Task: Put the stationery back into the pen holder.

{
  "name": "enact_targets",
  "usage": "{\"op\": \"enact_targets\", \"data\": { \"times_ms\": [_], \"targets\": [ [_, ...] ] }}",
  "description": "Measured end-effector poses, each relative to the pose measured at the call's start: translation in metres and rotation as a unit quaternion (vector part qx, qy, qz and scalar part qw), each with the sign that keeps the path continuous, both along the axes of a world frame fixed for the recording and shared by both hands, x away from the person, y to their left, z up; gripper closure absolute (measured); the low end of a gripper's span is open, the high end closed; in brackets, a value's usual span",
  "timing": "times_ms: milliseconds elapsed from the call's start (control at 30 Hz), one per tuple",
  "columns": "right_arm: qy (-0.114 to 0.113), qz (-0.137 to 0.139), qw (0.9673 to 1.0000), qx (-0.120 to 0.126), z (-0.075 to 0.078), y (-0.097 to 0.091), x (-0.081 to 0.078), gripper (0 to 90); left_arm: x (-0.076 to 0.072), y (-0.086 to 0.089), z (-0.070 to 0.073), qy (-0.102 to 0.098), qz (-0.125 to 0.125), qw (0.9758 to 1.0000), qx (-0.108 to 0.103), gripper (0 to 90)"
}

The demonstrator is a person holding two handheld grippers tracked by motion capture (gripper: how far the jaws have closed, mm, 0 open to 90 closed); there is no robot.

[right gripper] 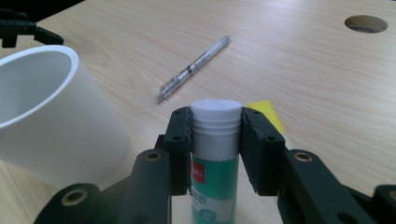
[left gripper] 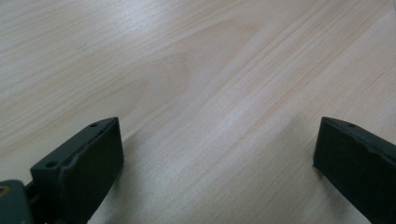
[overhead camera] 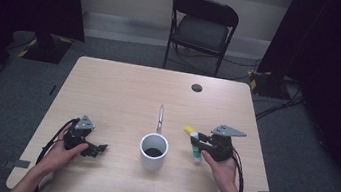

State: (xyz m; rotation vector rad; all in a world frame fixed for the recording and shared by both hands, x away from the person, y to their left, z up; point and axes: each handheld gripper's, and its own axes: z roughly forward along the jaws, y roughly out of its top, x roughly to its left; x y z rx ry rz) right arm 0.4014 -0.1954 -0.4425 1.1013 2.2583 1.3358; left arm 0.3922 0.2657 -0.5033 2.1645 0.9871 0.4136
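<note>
My right gripper (overhead camera: 197, 139) is shut on a glue stick (overhead camera: 196, 152) with a green label, held right of a white cup (overhead camera: 152, 158). In the right gripper view the stick (right gripper: 215, 177) stands between the jaws of the gripper (right gripper: 216, 121), its white threaded top level with their tips and both pads (right gripper: 180, 140) pressing on it. A small yellow piece (right gripper: 267, 114) lies on the table just beyond it. The cup (right gripper: 56, 135) is close on the left there. My left gripper (overhead camera: 98, 149) rests on the table left of the cup, open (left gripper: 217, 154), with bare wood between its jaws.
A clear pen (overhead camera: 160, 117) lies on the table beyond the cup, lengthwise away from me, and shows again in the right gripper view (right gripper: 194, 67). A round cable hole (overhead camera: 197, 87) sits near the table's far edge. A black folding chair (overhead camera: 202, 27) stands behind the table.
</note>
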Motion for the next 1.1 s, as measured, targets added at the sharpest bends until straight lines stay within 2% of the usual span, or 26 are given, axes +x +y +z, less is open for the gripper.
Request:
{"op": "enact_targets", "data": {
  "times_ms": [67, 267, 367, 700, 1100],
  "targets": [
    [-0.001, 0.002, 1.0000, 0.005, 0.003, 0.000, -0.001, 65.4, 0.000, 0.000, 0.000, 0.000, 0.000, 1.0000, 0.000, 1.2],
    [-0.028, 0.010, 0.9991, 0.031, 0.013, 0.000, -0.006, 65.5, 0.000, 0.000, 0.000, 0.000, 0.000, 1.0000, 0.000, 1.2],
    [-0.030, 0.015, 0.9985, 0.044, 0.018, 0.000, -0.008, 65.5, 0.000, 0.000, 0.000, 0.002, 0.000, 1.0000, -0.003, 1.1],
    [-0.050, 0.022, 0.9966, 0.062, 0.029, 0.003, -0.014, 65.5, 0.000, 0.000, 0.000, 0.002, -0.001, 1.0000, -0.002, 0.7],
    [-0.056, 0.049, 0.9939, 0.082, 0.042, 0.014, -0.020, 65.5, 0.000, 0.000, 0.000, 0.002, -0.001, 1.0000, -0.002, 0.6]
  ]
}}
